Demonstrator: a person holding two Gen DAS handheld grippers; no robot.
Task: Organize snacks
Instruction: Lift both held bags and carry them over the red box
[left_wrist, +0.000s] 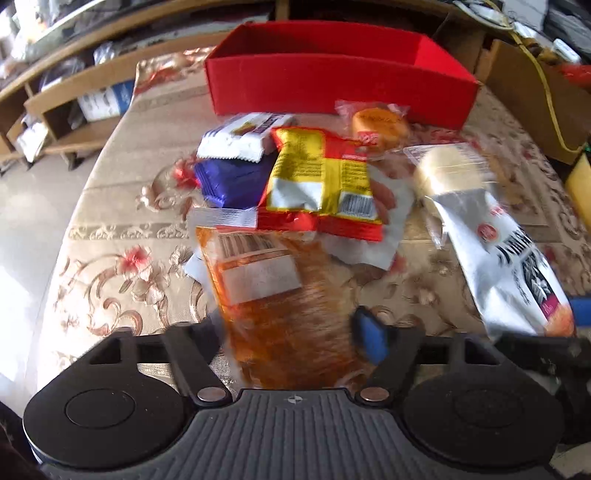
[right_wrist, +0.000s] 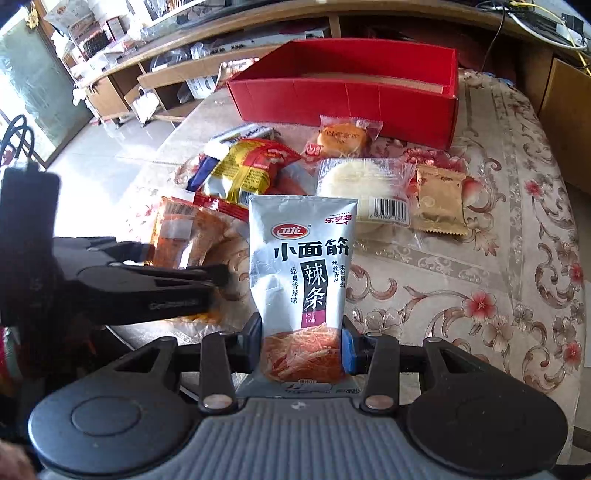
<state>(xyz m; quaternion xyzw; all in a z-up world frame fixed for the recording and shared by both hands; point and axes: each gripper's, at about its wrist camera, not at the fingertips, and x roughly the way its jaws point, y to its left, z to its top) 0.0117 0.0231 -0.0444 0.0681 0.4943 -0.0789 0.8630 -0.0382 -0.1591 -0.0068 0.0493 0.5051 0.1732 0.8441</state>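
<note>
Two packets are held at once. In the lower centre of the right wrist view, a silver packet is pinched by the right gripper, whose jaws are closed against its lower, orange-printed end so that it stands upright before the camera. In the left wrist view, an orange packet is seen between the jaws of the left gripper; the picture is blurred, but the jaws appear to be closed on its near end. The red box, the likely place for both, is set in the upper centre of each frame and looks unfilled as far as can be seen.

Between the grippers and the box, the remaining snacks are spread on the flowered tablecloth: a yellow and red packet lying over a purple one, a round orange cake just before the box wall, a pale round cake and a small gold sachet to its right.

For the step to be done well, each packet should be lifted clear of the pile and carried over the near wall before release. The silver packet is best laid flat along one side, so room is left. Both grips are on slippery film, so the pinch should be kept firm until the packets are low inside the box.
</note>
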